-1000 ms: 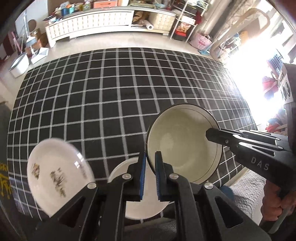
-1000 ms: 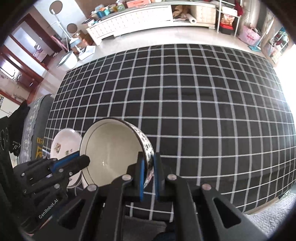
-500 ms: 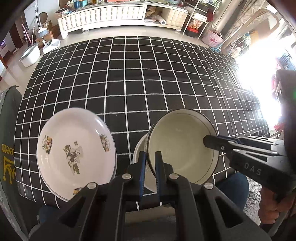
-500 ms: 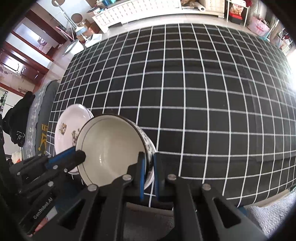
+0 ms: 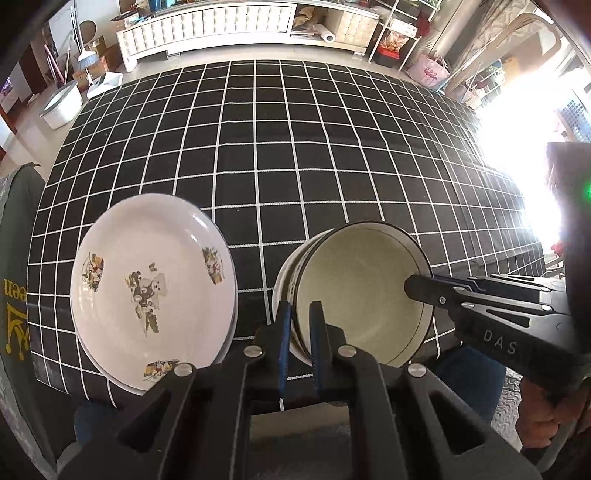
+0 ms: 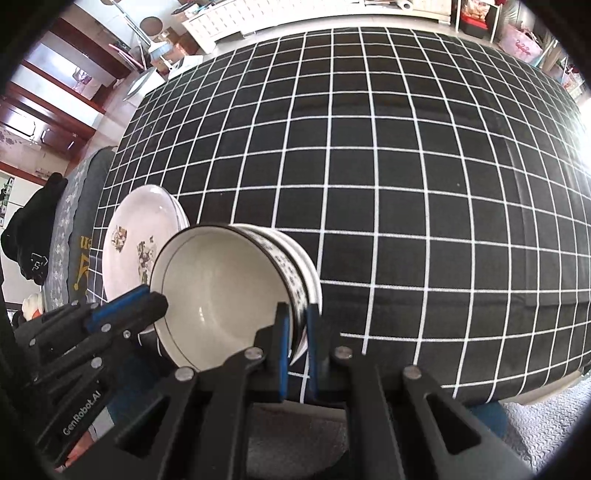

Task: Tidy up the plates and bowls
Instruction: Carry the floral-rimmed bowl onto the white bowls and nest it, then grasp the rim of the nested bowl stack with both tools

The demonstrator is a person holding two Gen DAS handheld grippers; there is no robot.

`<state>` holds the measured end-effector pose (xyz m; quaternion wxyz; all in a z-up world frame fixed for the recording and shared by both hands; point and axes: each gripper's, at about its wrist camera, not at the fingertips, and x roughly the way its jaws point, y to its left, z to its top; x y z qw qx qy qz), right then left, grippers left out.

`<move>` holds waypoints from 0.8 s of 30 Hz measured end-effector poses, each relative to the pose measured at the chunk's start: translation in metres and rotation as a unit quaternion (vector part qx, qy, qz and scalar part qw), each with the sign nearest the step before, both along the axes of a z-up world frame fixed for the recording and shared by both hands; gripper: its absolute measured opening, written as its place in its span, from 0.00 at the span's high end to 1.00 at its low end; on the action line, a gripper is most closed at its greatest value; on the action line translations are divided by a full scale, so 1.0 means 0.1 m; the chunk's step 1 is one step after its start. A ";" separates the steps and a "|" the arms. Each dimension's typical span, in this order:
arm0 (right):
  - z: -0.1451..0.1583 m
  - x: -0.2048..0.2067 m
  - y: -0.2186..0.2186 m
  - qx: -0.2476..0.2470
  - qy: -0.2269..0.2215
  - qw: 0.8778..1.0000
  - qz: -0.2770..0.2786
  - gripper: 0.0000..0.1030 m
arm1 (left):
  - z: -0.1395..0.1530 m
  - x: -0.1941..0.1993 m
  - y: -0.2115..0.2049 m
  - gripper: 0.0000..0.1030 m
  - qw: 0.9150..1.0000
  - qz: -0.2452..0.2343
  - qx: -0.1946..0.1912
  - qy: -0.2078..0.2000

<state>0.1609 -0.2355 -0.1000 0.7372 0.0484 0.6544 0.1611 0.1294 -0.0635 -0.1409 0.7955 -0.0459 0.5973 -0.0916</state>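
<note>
The bowl (image 5: 364, 295), cream inside w/ a dark rim line & a black-and-white patterned outer wall, sits near the front edge of the table, nested on a wider white dish (image 6: 314, 280) whose rim shows beneath it. In the left wrist view the bowl is at approx 4 o'clock from the table centre; in the right wrist view it's at approx 8 o'clock. Left gripper (image 5: 297, 325) has its blue-padded fingers (image 5: 283, 332) nearly together, pinching the bowl's near-left rim: one pad outside the wall, one inside. Right gripper (image 6: 296, 325) is likewise almost closed, clamped on the opposite rim, w/ the patterned wall between its pads; in the left wrist view its black body comes in from 3 o'clock, tip at the bowl's rim. Both grippers grip the same bowl from opposite sides. Just beside the bowl, at 9 o'clock in the left wrist view, lies the plate stack (image 5: 153, 291): white plates w/ small floral prints, top one face up, a second rim visible under it. Plates & bowl are close, but can't tell if they touch. All rests on a black tablecloth (image 5: 295, 155) w/ a white grid. Beyond the table's far edge, at 12 o'clock, stands a long white cabinet (image 5: 207, 24).
</note>
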 end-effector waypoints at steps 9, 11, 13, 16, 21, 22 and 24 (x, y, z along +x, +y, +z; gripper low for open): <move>-0.02 0.00 0.04 -0.006 -0.009 1.000 -0.002 0.89 | -0.03 0.00 -0.02 0.92 1.000 -0.004 -0.005 -0.002; -0.02 -0.02 0.05 -0.009 -0.013 1.000 -0.004 0.89 | -0.03 0.00 -0.02 0.92 1.000 -0.006 -0.007 -0.003; -0.02 -0.02 0.05 -0.010 -0.014 1.000 -0.004 0.89 | -0.04 0.00 -0.01 0.92 1.000 -0.002 -0.011 -0.001; -0.02 -0.02 0.06 -0.012 -0.019 1.000 -0.002 0.88 | -0.06 -0.01 -0.03 0.92 1.000 0.000 -0.008 -0.005; -0.01 -0.04 0.04 -0.008 -0.021 1.000 -0.004 0.88 | -0.09 -0.03 -0.07 0.92 1.000 -0.005 0.002 -0.010; 0.00 -0.05 0.03 -0.007 -0.022 1.000 -0.006 0.88 | -0.09 -0.04 -0.06 0.92 1.000 -0.004 -0.001 -0.011; 0.02 -0.05 0.02 -0.009 -0.025 1.000 -0.009 0.88 | -0.08 -0.04 -0.03 0.92 1.000 -0.002 -0.008 -0.011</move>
